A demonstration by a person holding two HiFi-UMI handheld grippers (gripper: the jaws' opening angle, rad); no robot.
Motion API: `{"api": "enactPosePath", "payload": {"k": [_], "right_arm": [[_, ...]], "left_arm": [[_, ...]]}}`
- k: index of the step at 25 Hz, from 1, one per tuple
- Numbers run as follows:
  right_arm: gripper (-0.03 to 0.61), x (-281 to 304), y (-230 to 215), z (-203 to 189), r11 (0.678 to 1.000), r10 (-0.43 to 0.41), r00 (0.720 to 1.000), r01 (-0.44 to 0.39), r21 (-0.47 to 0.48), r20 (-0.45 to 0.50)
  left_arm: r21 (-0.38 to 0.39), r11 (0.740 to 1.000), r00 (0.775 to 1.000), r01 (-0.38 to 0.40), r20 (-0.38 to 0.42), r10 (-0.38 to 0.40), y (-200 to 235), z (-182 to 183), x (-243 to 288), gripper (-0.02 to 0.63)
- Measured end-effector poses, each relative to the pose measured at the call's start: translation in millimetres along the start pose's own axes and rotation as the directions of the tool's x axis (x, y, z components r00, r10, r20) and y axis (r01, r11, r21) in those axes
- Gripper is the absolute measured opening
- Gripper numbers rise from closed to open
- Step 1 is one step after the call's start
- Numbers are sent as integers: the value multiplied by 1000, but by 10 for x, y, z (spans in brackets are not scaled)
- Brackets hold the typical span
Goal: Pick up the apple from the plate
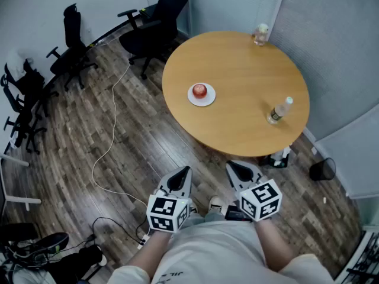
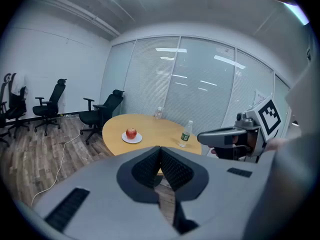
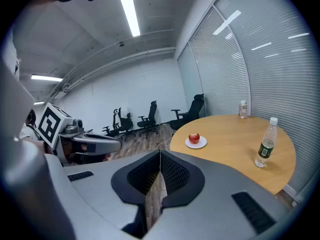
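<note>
A red apple point(image 1: 199, 90) sits on a small white plate point(image 1: 202, 100) on the left part of a round wooden table point(image 1: 237, 117). The same apple point(image 2: 131, 132) shows far ahead in the left gripper view, and the apple point(image 3: 194, 137) shows on its plate point(image 3: 196, 144) in the right gripper view. Both grippers hang close to the person's body, well short of the table. My left gripper point(image 1: 183, 173) is shut with nothing between its jaws. My right gripper point(image 1: 235, 169) is likewise shut and empty.
A plastic water bottle point(image 1: 279, 110) stands at the table's right side and a small jar point(image 1: 260, 34) at its far edge. Black office chairs point(image 1: 155, 16) stand at the left and back. A white cable point(image 1: 112, 129) trails over the wood floor. A black bin point(image 1: 323, 169) sits at right.
</note>
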State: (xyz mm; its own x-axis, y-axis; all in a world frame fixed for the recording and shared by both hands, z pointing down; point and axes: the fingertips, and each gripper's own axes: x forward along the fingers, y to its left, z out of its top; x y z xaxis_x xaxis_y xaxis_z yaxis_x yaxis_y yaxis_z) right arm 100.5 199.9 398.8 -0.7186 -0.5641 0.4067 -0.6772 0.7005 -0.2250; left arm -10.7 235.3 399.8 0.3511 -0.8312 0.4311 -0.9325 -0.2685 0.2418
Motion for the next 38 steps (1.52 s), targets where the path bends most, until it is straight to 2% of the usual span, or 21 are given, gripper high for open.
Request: {"api": "enactPosePath", "payload": {"k": [14, 23, 27, 33, 38], "right_arm": [[31, 19, 197, 43, 1000, -4, 1000, 4, -22, 19], [32, 90, 245, 91, 995, -97, 994, 97, 6, 54], [31, 166, 217, 46, 993, -116, 992, 114, 42, 40], [32, 511, -134, 140, 990, -126, 992, 123, 70, 33], [31, 986, -497, 350, 994, -89, 996, 87, 65, 28]], "left_arm": [[3, 999, 999, 32, 13, -32, 120, -2, -121, 3], [17, 997, 997, 74, 21, -74, 343, 16, -232, 3], [2, 996, 996, 87, 12, -87, 446, 18, -198, 3], [-14, 998, 998, 68, 5, -68, 703, 153, 160, 2], [-26, 999, 1000, 27, -2, -27, 959, 368, 615, 3]]}}
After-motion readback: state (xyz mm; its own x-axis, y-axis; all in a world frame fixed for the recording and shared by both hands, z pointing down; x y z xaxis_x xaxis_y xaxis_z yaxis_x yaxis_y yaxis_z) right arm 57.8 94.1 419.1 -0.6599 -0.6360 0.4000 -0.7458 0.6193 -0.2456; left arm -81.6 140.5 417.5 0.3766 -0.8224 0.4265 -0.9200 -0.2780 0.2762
